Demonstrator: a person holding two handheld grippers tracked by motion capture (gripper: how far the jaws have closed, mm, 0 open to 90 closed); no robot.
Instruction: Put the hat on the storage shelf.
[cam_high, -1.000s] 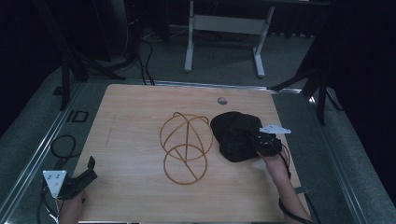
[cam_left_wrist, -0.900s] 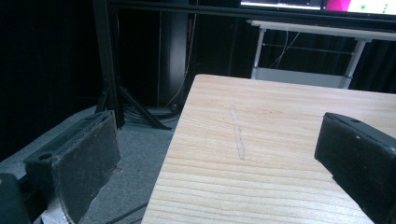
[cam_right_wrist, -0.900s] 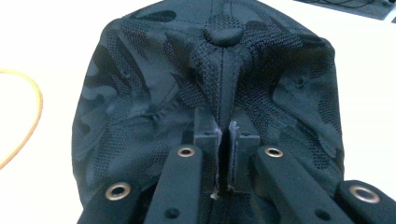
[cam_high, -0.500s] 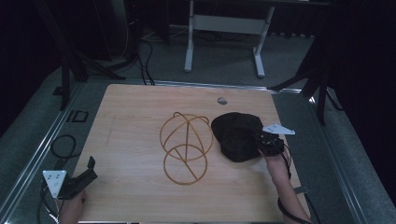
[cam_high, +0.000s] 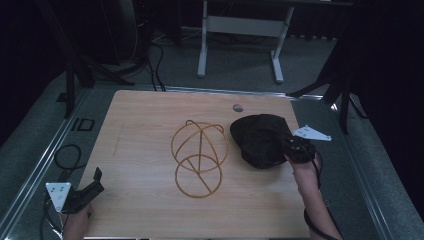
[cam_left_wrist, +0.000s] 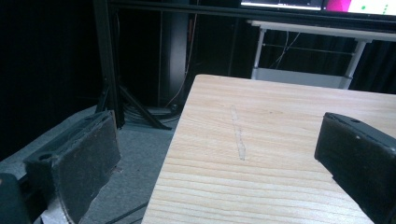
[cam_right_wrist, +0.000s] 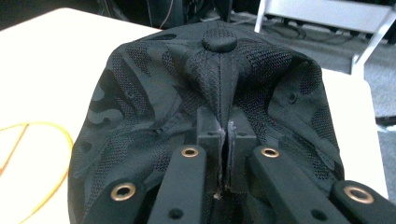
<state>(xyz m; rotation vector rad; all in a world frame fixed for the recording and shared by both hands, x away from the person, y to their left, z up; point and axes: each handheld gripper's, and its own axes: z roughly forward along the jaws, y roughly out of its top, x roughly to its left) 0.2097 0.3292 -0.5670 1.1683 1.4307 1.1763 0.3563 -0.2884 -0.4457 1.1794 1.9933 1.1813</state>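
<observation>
**Right gripper pinching the cap, left gripper idle at the desk corner**

Your right gripper (cam_high: 295, 148) has its fingers (cam_right_wrist: 209, 135) pressed together on a fold of the black cap (cam_high: 258, 139). In the right gripper view, the pinched ridge of mesh fabric runs straight away from the fingers up to the crown button (cam_right_wrist: 220, 42). The cap sits on the right half of the desk (cam_high: 150, 125), its longer span running from the far left toward your hand at the near right. Just left of it, apart from it, stands the yellow wire frame (cam_high: 199, 156), its long axis running near to far. Your left gripper (cam_high: 90, 187) hangs over the desk's near left corner, fingers (cam_left_wrist: 74, 158) wide apart, holding nothing.
</observation>
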